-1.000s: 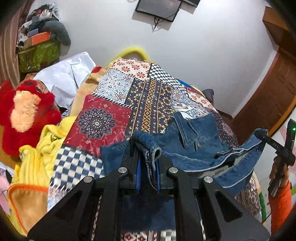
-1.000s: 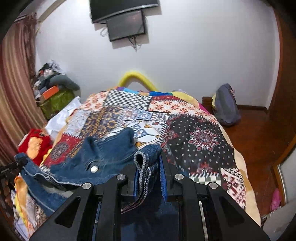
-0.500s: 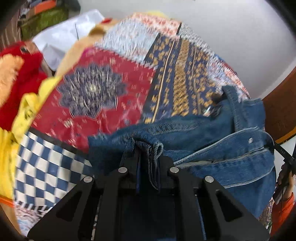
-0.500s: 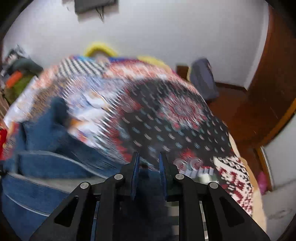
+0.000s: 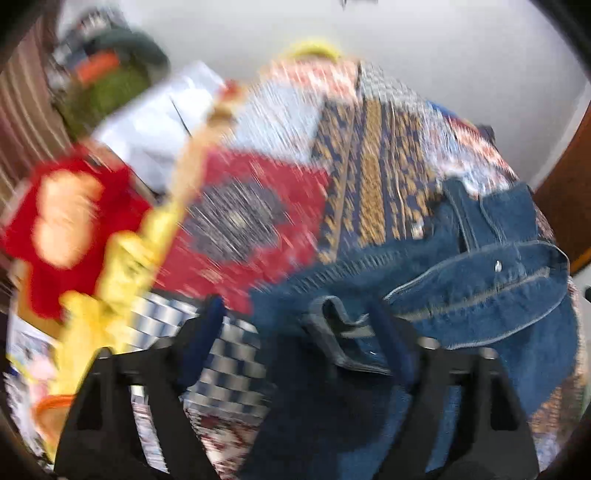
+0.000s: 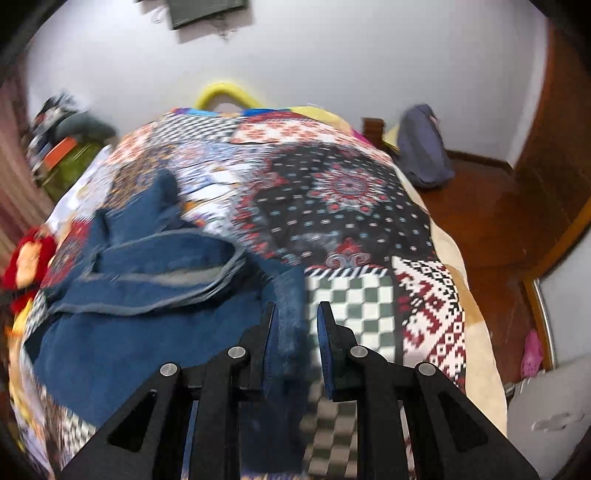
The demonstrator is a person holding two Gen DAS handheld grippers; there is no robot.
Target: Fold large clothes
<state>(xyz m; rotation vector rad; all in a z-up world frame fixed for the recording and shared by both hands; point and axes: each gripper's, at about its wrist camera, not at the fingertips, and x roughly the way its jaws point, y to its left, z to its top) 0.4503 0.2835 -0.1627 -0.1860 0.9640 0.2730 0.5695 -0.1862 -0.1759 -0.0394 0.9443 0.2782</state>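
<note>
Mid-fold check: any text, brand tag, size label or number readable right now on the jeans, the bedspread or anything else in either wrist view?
None is readable in either view.
Jeans: only a metal rivet and stitching show; no brand tag or size label is visible.
Patchwork bedspread: patterns only, no lettering.
Dark wall-mounted screen: no markings show.
Shelf clutter: too blurred to read.

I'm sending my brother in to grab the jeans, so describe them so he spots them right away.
Look at the bed with the patchwork quilt of checks and floral squares. At its near end lie the jeans, a dark blue denim heap with the waistband folded across the top. They are the only plain blue thing on that busy cover.
</note>
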